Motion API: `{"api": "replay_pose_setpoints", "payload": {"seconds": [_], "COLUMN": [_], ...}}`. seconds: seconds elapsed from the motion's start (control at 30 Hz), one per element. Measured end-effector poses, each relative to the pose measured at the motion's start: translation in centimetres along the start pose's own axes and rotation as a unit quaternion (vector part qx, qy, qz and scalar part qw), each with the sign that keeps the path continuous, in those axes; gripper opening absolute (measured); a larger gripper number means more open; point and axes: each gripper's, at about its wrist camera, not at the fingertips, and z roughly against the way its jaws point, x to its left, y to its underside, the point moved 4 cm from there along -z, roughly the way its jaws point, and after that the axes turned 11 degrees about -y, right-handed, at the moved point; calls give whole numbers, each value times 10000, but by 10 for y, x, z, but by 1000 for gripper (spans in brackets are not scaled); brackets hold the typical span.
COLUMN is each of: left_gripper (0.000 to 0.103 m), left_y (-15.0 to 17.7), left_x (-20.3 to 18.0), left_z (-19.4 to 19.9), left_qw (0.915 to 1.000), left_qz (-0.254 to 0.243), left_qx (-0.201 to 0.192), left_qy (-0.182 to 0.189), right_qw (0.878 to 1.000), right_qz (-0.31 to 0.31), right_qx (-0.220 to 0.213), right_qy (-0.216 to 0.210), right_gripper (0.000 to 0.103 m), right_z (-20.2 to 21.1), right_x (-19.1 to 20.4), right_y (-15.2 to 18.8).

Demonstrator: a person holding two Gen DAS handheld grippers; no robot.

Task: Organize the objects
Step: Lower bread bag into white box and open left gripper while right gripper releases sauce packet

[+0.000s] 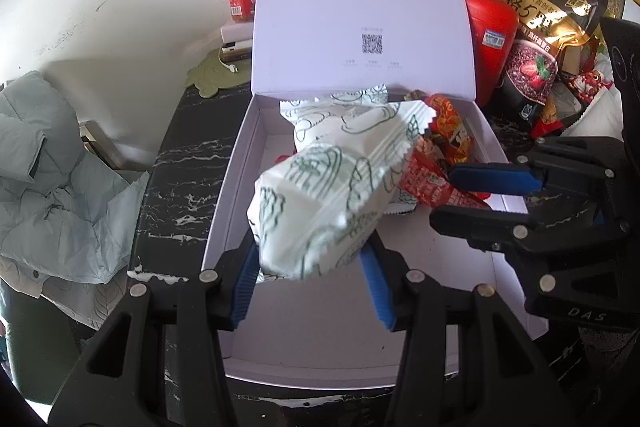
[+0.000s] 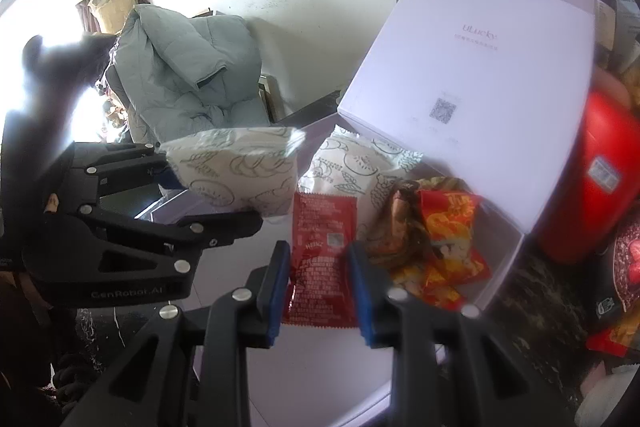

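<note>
While the left gripper [image 1: 312, 267] clamps a white printed snack packet [image 1: 320, 211] above the near half of the open white box [image 1: 224, 219], the right gripper [image 2: 318, 283] pinches a red sauce sachet [image 2: 322, 247] between nearly shut jaws, its long axis running away along the fingers. Both loads hang over the box floor, so the drop lies straight below, the left hand nearer the box's bare end. Farther in, a second white packet [image 2: 352, 167] and red-and-yellow wrappers [image 2: 448, 239] crowd the hinge side. How the sachet's lower edge sits I can't make out.

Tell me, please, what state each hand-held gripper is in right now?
Left hand-held gripper: closed on the white pastry packet.
Right hand-held gripper: closed on the red ketchup sachet.
</note>
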Motion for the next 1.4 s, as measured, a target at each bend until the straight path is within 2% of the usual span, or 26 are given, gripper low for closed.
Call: {"api": "replay_pose_setpoints", "payload": {"seconds": [0.13, 0.6, 0.7, 0.77, 0.93, 1.4], "left_gripper": [47, 49, 54, 64, 66, 66], "left_y": [9, 24, 26, 28, 32, 30], "left_x": [0, -4, -4, -4, -2, 3], "left_z": [-13, -31, -30, -30, -28, 9], "left_qw": [9994, 9977, 9975, 9974, 9962, 9974], "left_qz": [72, 187, 195, 200, 311, 424], "left_qx": [308, 649, 675, 694, 803, 585], "left_qy": [104, 84, 32, -45, -90, -68], "right_qw": [9999, 9984, 9982, 9981, 9979, 9983], "right_qz": [-40, -179, -201, -197, -240, -254], "right_qx": [107, 524, 558, 565, 572, 288], "right_qy": [-26, 65, 107, 121, 196, 437], "right_gripper": [29, 32, 32, 32, 34, 43], "right_z": [-8, -27, -27, -26, -20, 20], "right_x": [-2, -11, -12, -11, -9, 4], "right_y": [4, 20, 23, 24, 27, 21]}}
